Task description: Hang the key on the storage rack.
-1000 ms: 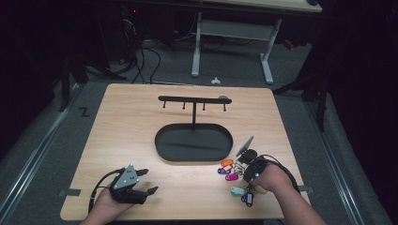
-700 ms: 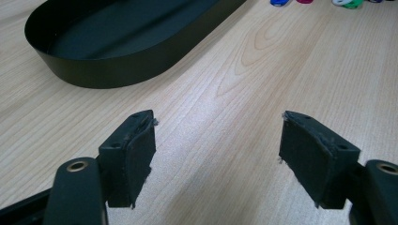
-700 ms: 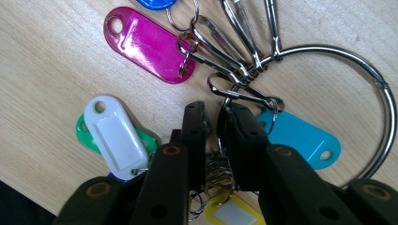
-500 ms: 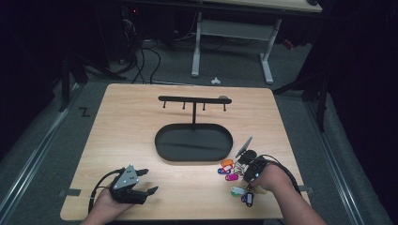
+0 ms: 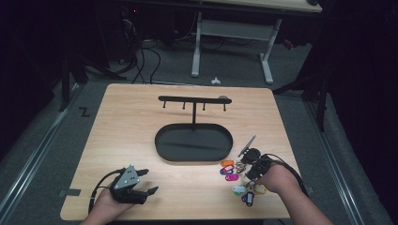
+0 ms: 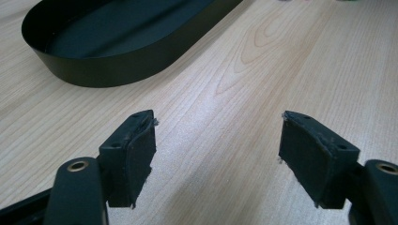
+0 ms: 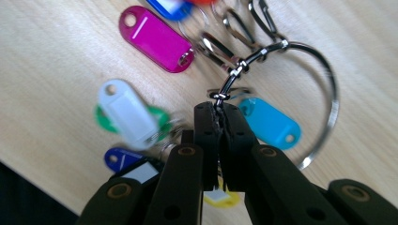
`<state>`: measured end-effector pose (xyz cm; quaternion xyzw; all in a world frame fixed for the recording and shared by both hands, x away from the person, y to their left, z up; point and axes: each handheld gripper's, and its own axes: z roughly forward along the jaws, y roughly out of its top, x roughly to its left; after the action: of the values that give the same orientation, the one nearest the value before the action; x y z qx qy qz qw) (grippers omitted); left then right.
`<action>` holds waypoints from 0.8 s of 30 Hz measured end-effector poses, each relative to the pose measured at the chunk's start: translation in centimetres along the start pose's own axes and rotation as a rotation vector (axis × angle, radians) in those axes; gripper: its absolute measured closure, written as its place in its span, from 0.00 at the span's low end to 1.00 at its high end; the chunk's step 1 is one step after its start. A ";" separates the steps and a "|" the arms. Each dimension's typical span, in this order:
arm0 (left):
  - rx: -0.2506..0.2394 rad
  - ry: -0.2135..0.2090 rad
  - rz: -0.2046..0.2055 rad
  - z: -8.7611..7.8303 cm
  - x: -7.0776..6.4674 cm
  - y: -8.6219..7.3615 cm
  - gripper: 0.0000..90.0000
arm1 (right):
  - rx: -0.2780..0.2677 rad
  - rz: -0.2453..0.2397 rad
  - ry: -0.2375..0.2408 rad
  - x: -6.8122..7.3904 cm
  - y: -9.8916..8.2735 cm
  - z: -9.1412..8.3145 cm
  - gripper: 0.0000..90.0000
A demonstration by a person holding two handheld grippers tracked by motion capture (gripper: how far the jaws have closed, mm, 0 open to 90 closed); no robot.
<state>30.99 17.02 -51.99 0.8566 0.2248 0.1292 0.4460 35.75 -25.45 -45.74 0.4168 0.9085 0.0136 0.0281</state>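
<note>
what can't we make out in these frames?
- What the right gripper pinches: its shut fingers cover it, right gripper view.
- Yellow tag: mostly behind those fingers.
- Key ring: lower arc behind the gripper body.
- Rack hooks: too small, high view.

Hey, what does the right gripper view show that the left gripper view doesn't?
Right gripper view alone: the right gripper, jaws shut on a small metal link of the key ring, with coloured key tags such as the magenta tag and the light blue tag. Left gripper view alone: the left gripper, jaws open, and the black oval tray. Both: the wooden table.
</note>
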 end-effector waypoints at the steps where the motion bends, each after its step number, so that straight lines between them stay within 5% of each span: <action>1: 0.000 0.000 0.001 0.0 0.0 0.0 0.31 | -0.004 -0.014 -0.010 0.0 -0.1 -0.2 0.97; 12: 0.002 -0.002 0.003 0.0 0.0 0.0 0.31 | -0.003 -0.079 -0.110 0.8 -0.2 -3.3 0.97; 24: 0.006 -0.009 0.005 0.0 0.0 0.0 0.31 | -0.010 -0.035 -0.124 -0.5 -0.6 -5.1 0.97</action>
<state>30.98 17.02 -51.97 0.8591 0.2209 0.1260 0.4442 35.35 -26.20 -40.70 0.4007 0.9121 -0.0083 0.0868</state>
